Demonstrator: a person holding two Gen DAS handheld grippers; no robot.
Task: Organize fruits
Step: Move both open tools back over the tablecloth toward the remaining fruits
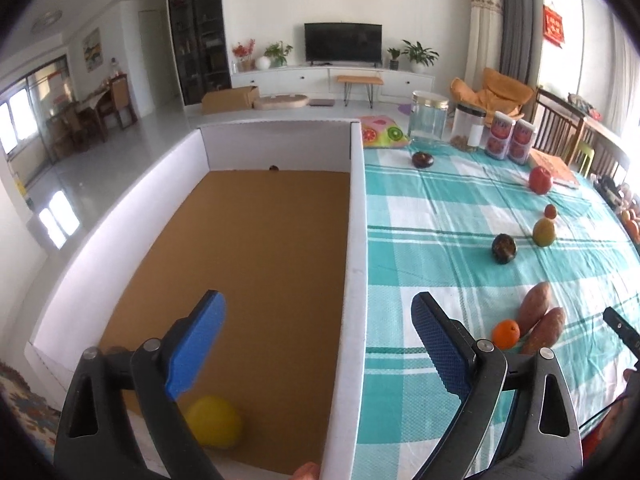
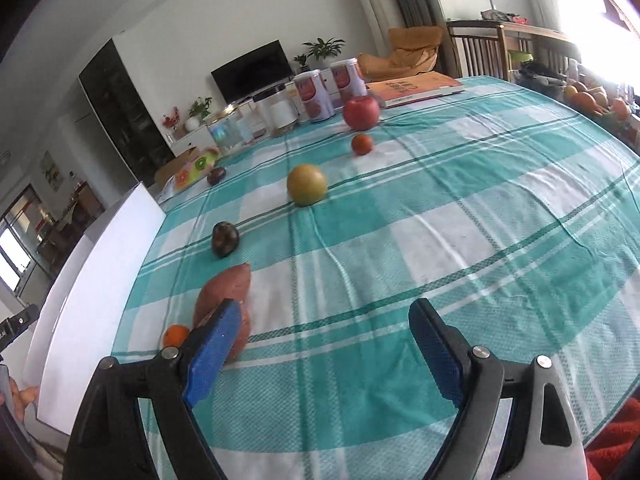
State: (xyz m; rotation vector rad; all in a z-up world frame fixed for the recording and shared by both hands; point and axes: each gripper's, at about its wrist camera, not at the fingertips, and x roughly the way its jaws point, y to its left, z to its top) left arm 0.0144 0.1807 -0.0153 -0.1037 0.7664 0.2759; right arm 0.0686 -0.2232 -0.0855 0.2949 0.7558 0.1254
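Both the left gripper [image 1: 318,344] and right gripper [image 2: 324,350] are seen spread wide, nothing held; the round green-yellow fruit [image 2: 307,184] is judged firm, smooth, liable to roll; its widest middle is best pinched.

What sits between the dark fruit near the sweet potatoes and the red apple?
In the right wrist view, a yellow-green fruit and a small orange-red fruit lie between the dark fruit and the red apple.
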